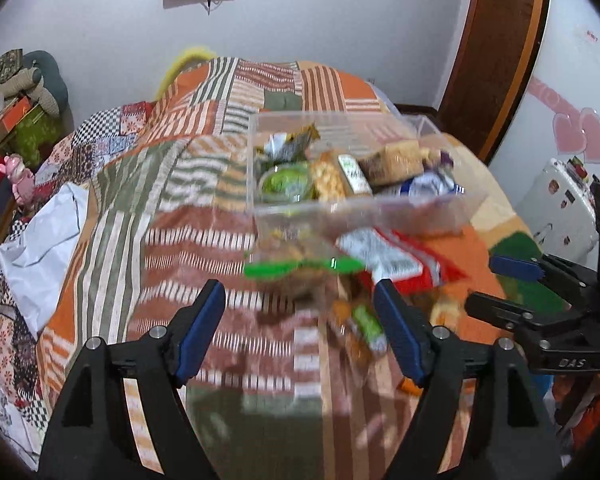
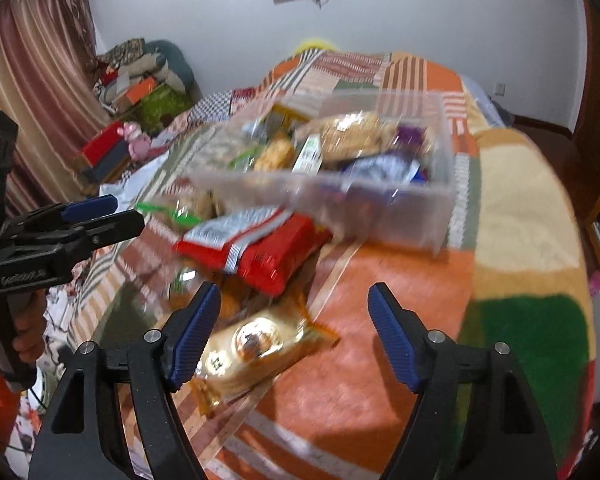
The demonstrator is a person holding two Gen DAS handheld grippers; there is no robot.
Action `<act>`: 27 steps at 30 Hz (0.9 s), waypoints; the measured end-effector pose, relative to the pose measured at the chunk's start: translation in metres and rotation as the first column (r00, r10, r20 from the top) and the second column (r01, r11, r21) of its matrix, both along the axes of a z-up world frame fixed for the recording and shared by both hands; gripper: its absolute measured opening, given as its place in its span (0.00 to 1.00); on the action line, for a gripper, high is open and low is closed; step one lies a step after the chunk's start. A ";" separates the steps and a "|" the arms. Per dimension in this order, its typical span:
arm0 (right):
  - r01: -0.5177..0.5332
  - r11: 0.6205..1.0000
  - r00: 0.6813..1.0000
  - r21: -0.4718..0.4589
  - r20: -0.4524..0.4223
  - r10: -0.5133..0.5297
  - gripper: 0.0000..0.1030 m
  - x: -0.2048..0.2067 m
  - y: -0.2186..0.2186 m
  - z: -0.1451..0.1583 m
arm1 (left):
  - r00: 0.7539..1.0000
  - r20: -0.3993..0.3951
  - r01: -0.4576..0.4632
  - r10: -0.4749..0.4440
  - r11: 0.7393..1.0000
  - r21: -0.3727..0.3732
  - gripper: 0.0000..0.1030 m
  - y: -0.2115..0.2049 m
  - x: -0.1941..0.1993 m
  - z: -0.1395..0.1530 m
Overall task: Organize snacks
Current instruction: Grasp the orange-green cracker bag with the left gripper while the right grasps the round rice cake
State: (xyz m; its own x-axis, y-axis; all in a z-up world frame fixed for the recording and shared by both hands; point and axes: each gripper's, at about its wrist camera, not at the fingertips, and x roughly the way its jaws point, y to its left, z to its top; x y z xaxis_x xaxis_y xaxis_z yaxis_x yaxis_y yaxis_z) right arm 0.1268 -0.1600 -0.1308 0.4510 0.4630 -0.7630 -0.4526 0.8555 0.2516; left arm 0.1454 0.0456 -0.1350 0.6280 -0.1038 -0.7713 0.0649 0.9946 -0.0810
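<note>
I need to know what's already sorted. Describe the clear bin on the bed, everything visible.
The bin is a clear plastic rectangular box, open-topped with no lid in sight, sitting upright on the patchwork bedspread. Through its walls show mixed wrapped snacks: a blue-and-white packet, a pale brown bag and green-wrapped ones. It looks well filled but not heaped. A red packet lies by its near wall; whether they touch is blurred. Neither gripper touches it.

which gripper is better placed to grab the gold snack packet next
Right. The gold packet lies just ahead of the open right gripper, by its left finger. The left gripper, also open and empty, faces the green-lidded item and smaller snacks instead.
</note>
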 end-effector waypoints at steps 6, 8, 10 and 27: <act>-0.001 1.000 0.997 -0.008 -0.071 0.001 0.75 -0.001 0.015 -0.022 | 0.999 -0.039 0.007 -0.008 1.000 -0.021 0.74 -0.003 -0.014 -0.019; -0.011 0.999 0.996 -0.031 -0.083 0.009 0.75 -0.001 0.019 -0.029 | 0.999 -0.051 0.012 -0.014 0.999 -0.033 0.74 -0.006 -0.015 -0.024; -0.019 0.999 0.997 -0.044 -0.080 0.015 0.75 -0.002 0.020 -0.031 | 0.998 -0.059 0.021 -0.024 0.999 -0.047 0.74 -0.010 -0.014 -0.027; 0.106 0.992 0.992 -0.070 -0.066 -0.110 0.75 -0.011 -0.058 -0.015 | 0.986 -0.151 0.057 -0.073 0.993 -0.107 0.75 -0.054 0.031 -0.064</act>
State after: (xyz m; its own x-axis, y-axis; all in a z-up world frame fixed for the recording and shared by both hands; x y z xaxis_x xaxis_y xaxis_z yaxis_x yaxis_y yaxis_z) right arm 0.1157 -0.2178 -0.1456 0.4404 0.3621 -0.8215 -0.3399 0.9142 0.2207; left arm 0.1762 -0.0080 -0.1987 0.4918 -0.2238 -0.8414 0.1081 0.9746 -0.1961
